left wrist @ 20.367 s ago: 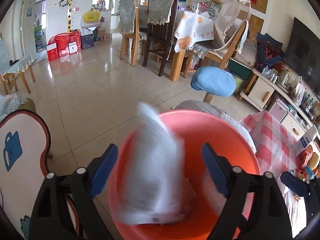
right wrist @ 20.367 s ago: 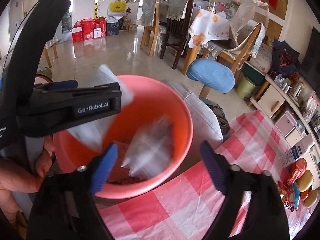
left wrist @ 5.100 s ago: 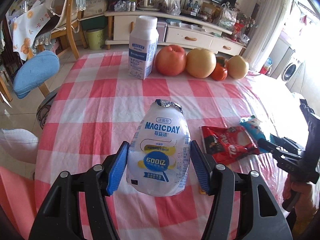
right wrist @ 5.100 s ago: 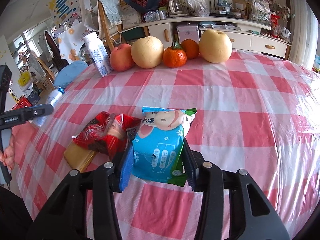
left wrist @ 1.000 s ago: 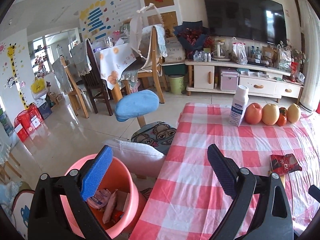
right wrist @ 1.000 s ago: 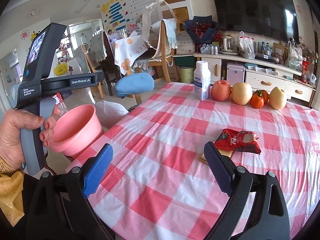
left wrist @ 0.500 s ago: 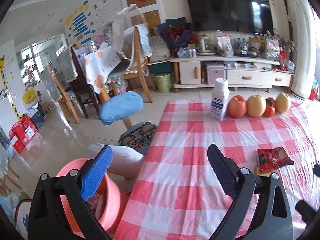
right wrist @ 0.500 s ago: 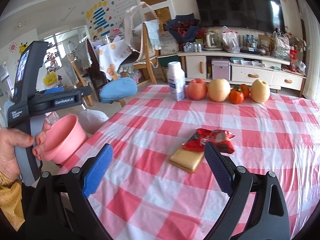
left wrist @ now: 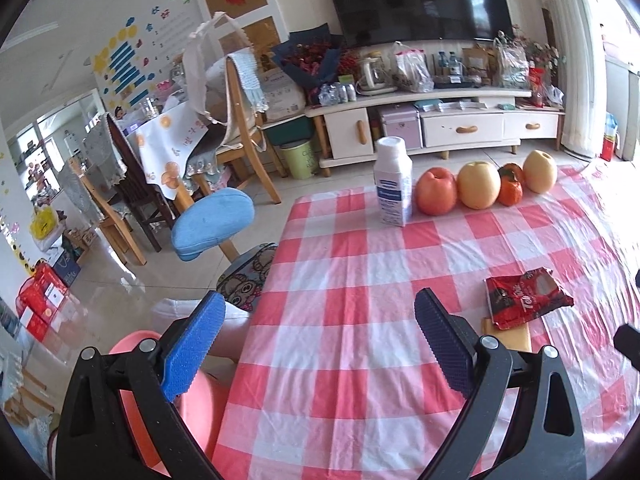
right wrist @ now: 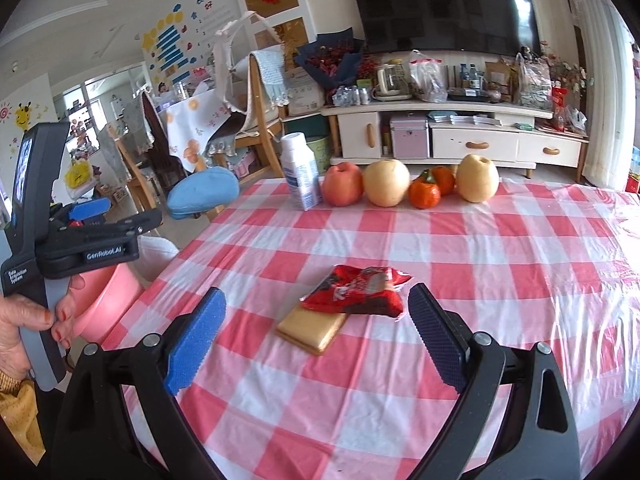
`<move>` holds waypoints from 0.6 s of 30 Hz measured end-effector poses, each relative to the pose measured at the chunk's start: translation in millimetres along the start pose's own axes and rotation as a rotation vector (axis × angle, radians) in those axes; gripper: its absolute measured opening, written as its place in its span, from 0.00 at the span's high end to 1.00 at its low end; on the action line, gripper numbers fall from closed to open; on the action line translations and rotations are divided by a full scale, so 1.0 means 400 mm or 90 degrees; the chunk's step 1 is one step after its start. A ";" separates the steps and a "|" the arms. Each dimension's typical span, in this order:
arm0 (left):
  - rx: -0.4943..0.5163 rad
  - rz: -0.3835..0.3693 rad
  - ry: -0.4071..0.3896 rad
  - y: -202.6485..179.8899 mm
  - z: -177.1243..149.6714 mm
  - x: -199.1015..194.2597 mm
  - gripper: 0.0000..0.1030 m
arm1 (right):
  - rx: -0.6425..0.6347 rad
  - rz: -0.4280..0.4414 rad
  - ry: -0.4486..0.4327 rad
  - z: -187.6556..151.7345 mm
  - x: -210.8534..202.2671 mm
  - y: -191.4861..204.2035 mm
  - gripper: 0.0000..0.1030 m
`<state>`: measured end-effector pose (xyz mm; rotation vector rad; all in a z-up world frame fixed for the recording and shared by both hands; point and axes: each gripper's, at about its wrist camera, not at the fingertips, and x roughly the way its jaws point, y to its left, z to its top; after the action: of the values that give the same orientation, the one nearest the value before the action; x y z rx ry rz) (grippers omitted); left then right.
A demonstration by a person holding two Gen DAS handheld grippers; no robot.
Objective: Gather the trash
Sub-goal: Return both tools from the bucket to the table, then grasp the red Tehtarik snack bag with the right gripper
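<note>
Left gripper (left wrist: 316, 344): released, empty. Right gripper (right wrist: 316, 334): released, empty. Red wrapper (right wrist: 358, 290): lying on tan packet (right wrist: 314, 326), checked tablecloth (right wrist: 500, 248). Pink bin (right wrist: 106, 300): beside table.

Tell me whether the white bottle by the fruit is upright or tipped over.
Upright. The white bottle stands on its base on the checked tablecloth, cap on top, beside the red apple.

Bare checked surface (right wrist: 500, 264) from 1 to 5 o'clock of the red wrapper (right wrist: 356, 290): open passage. Tan packet (right wrist: 310, 330) tucked under it at 7 o'clock. Row at 12 o'clock along the far edge: milk bottle (right wrist: 300, 170), apple (right wrist: 342, 184), pears, oranges. Pink bucket (right wrist: 108, 300) off the edge at 9 o'clock, behind the left hand-held gripper (right wrist: 86, 210).
</note>
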<state>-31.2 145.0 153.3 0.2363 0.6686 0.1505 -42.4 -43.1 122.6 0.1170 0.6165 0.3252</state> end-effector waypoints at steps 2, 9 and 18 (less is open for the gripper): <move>0.011 -0.005 0.002 -0.021 0.002 0.003 0.08 | 0.004 -0.008 0.000 0.004 -0.001 -0.015 0.10; 0.064 -0.067 0.016 -0.090 -0.002 0.013 0.08 | 0.032 -0.039 -0.001 0.016 -0.007 -0.099 0.10; 0.149 -0.190 0.088 -0.227 -0.033 0.068 0.08 | 0.092 -0.088 0.019 0.023 0.010 -0.251 0.10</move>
<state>-13.0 65.7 103.2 0.3495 0.8522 -0.2011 -7.4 -136.5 107.2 0.2074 0.6747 0.1482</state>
